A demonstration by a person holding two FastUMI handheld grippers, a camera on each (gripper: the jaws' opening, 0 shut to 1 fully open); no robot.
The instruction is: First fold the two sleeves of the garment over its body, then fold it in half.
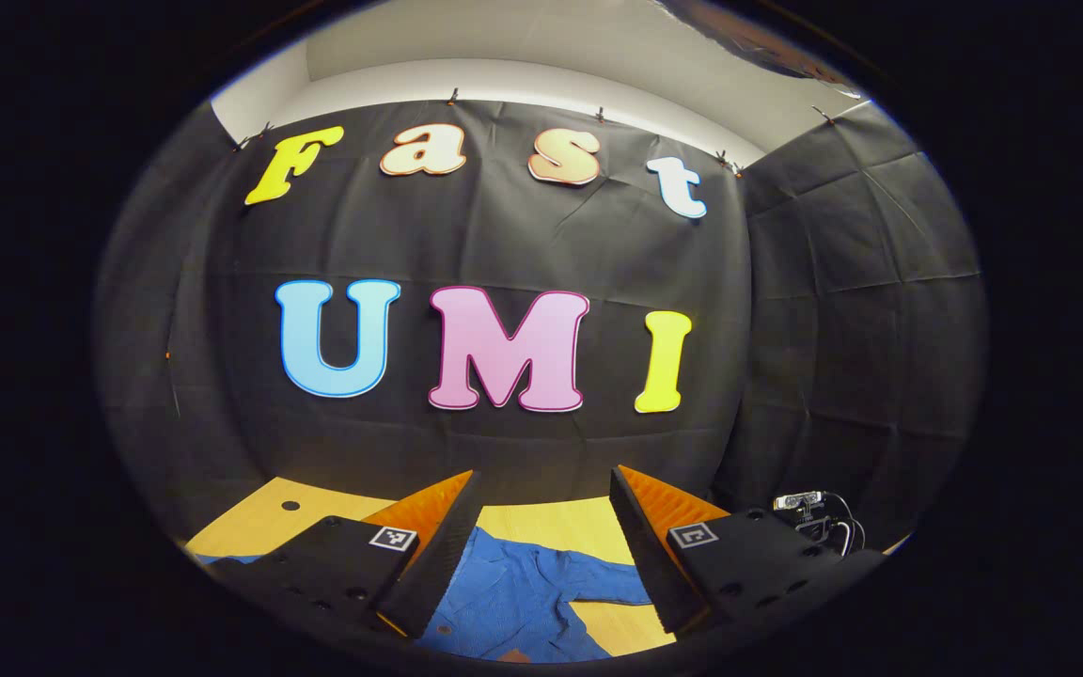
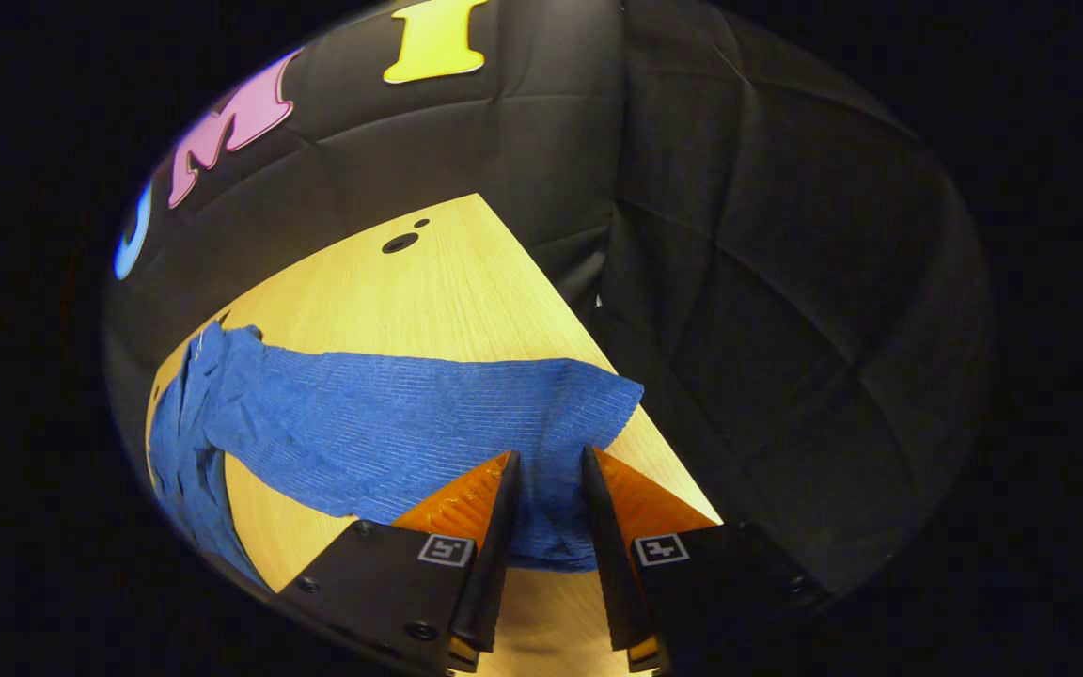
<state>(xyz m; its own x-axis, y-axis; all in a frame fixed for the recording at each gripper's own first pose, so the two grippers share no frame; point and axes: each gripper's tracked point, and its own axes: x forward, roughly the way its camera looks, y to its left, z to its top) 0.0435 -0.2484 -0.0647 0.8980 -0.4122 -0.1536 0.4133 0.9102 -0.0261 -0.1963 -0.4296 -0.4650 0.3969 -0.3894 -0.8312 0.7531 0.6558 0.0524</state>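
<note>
On the wooden table [image 1: 541, 522] the blue garment [image 1: 523, 592] lies spread, seen between the wide-apart fingers of the left gripper [image 1: 544, 498], which hangs above it holding nothing. Further right, its sleeve [image 2: 410, 423] stretches flat across the table toward the edge; the right gripper [image 2: 549, 465] straddles the cuff, fingers narrowly parted; whether they press it I cannot tell.

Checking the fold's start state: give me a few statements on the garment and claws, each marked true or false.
1. The blue garment lies on a wooden table. True.
2. The right claw is over the sleeve's end, fingers either side of the cloth. True.
3. The left claw is shut on the garment. False: it is open, above the cloth.
4. The sleeve is already folded over the body. False: it stretches out sideways.
</note>
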